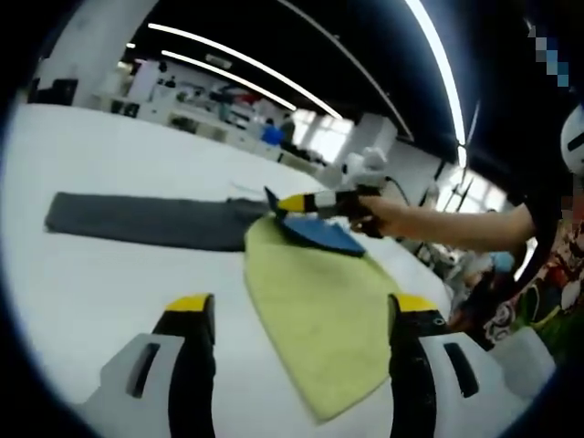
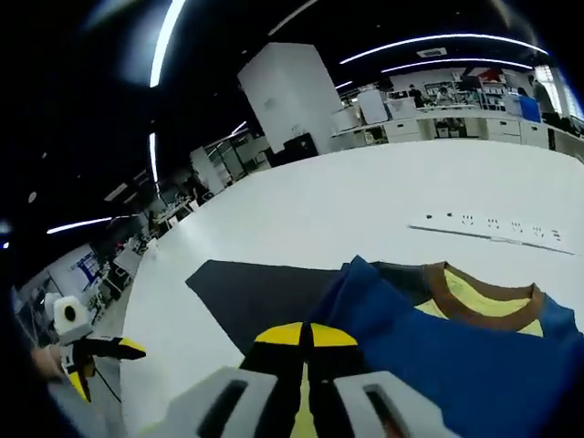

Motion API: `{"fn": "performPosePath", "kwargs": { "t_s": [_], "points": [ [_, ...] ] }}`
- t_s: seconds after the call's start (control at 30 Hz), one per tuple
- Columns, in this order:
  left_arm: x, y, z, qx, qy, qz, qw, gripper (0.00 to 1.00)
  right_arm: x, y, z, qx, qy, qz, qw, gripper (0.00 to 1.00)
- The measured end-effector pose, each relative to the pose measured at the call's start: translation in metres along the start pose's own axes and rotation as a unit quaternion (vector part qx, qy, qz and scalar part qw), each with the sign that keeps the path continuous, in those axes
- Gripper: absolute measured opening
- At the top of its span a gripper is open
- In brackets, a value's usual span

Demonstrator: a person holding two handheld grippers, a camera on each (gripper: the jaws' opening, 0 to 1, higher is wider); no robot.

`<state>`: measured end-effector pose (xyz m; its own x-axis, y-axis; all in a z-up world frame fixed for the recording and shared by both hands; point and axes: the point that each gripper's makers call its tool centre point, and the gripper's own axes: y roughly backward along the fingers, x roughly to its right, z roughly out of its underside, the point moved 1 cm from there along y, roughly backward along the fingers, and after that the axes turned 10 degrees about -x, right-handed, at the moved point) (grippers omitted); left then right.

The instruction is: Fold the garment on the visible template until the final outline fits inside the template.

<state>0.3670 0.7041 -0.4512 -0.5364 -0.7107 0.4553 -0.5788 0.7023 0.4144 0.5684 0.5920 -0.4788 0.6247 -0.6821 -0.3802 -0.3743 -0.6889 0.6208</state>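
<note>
Right gripper [image 2: 306, 336] jaws pinch blue garment [image 2: 456, 365]; left gripper [image 1: 306, 306] gapes empty above yellow-green cloth [image 1: 319, 310].

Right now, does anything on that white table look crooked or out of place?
Nothing looks damaged or spilled. The garment is only part-folded: the right gripper pinches a blue fold, lifting it over the yellow-green part, while the dark grey template lies flat beneath.

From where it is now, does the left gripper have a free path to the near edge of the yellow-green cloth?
Probably yes. The left gripper hangs open right above the yellow-green cloth, with nothing between them. The right gripper is farther off, shut on the blue garment.
</note>
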Motion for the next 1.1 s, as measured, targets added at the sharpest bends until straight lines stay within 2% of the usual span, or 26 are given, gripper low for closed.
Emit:
{"fn": "performPosePath", "kwargs": {
  "t_s": [0.73, 0.87, 0.93, 1.1],
  "points": [
    [-0.004, 0.002, -0.001, 0.002, 0.008, -0.003, 1.0000, 0.73, 0.001, -0.024, 0.018, -0.041, 0.018, 0.002, 0.9990, 0.00],
    [-0.006, 0.002, -0.002, 0.004, 0.009, -0.005, 0.9999, 0.73, -0.001, -0.025, 0.018, -0.041, 0.024, -0.004, 0.9989, 0.00],
    [-0.006, 0.002, -0.001, 0.003, 0.010, -0.005, 0.9999, 0.73, -0.004, -0.023, 0.013, -0.023, 0.039, -0.005, 0.9989, 0.00],
    [-0.006, 0.002, -0.001, 0.003, 0.010, -0.006, 0.9999, 0.73, -0.007, -0.018, 0.012, -0.013, 0.067, -0.001, 0.9977, 0.22]
  ]
}}
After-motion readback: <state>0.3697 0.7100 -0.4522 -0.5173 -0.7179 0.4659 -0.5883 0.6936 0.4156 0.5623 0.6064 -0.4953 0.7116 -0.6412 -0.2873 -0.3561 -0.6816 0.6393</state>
